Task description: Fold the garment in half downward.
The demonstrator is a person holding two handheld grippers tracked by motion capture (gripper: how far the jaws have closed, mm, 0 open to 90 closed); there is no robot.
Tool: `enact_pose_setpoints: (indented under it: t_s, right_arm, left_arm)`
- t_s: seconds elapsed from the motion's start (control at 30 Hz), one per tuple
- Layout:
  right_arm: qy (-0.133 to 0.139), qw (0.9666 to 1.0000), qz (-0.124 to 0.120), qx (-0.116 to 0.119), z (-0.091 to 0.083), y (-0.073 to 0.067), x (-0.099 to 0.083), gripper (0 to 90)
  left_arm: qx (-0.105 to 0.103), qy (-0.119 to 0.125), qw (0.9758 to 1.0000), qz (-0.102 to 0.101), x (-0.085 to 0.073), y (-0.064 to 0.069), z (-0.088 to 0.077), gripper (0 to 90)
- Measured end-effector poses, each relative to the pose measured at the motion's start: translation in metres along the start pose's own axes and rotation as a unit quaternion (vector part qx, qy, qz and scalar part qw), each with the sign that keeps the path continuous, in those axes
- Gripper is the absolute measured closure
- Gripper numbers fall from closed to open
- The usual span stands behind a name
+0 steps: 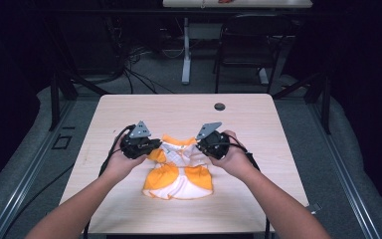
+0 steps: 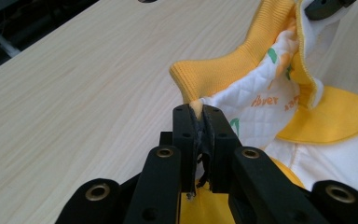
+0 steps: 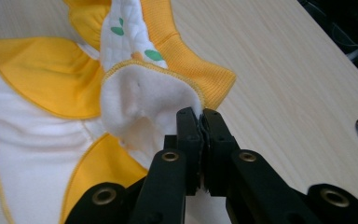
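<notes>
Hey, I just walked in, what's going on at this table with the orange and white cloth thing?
A person holds a gripper in each hand over a small orange and white garment on the wooden table. The left gripper is shut on the garment's fabric beside the orange ribbed band, and the right gripper is shut on its white fleecy edge. Most of it lies flat.

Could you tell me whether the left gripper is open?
No, the left gripper has its jaws shut on the garment's yellow edge.
</notes>
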State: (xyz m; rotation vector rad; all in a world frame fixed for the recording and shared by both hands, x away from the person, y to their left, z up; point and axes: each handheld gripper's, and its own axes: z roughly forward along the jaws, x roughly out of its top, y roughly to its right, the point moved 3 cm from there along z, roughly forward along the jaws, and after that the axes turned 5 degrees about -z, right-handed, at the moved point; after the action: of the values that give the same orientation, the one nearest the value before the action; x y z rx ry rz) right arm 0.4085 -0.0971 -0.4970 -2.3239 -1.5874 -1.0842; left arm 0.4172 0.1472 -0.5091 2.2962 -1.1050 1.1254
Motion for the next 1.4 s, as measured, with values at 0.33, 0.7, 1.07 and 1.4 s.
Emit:
enact_pose_setpoints:
  t_s: [0.33,0.7,1.07,1.4]
  right_arm:
    - [-0.003,0.9998,-0.001,0.018,0.003,-0.019,-0.009,86.8]
    - [-0.006,0.9994,-0.009,0.033,0.003,-0.035,-0.019,86.7]
    - [-0.010,0.9984,-0.001,0.056,0.009,-0.050,-0.037,86.7]
    - [0.011,0.9978,0.023,0.061,-0.002,-0.058,-0.040,75.9]
  left_arm:
    - [-0.018,-0.006,0.9998,0.000,-0.019,0.010,-0.002,84.6]
    - [-0.037,-0.009,0.9993,-0.006,-0.040,0.020,-0.001,84.3]
    - [-0.051,-0.016,0.9986,-0.004,-0.057,0.030,-0.001,84.1]
    - [-0.067,-0.005,0.9974,-0.024,-0.058,0.037,-0.013,76.4]
